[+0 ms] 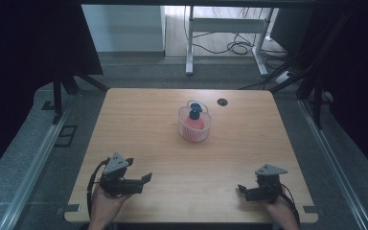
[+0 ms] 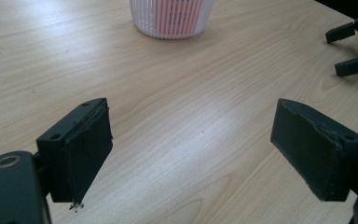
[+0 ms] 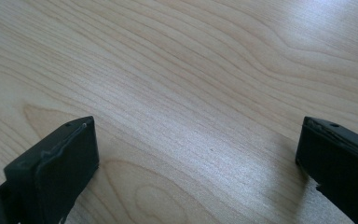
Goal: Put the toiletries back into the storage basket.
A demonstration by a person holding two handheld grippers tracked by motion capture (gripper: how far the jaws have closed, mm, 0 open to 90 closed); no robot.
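A clear ribbed plastic cup (image 1: 194, 125) stands upright past the middle of the wooden table (image 1: 139, 120), holding something red with a blue piece (image 1: 195, 109) on top. The cup's lower part (image 2: 171, 17) appears at the top of the left gripper view. My left gripper (image 1: 146, 178) rests in a hand near the front left edge, open, with nothing between its jaws. My right gripper (image 1: 241, 189) sits in the other hand near the front right edge, also open and empty, and it shows far off (image 2: 352, 49) in the left gripper view. Both are well short of the cup.
A dark round cable hole (image 1: 222, 101) lies in the table behind the cup to the right. Beyond the table stand a white desk frame (image 1: 227, 28) and loose cables on the floor. Dark curtains hang on both sides.
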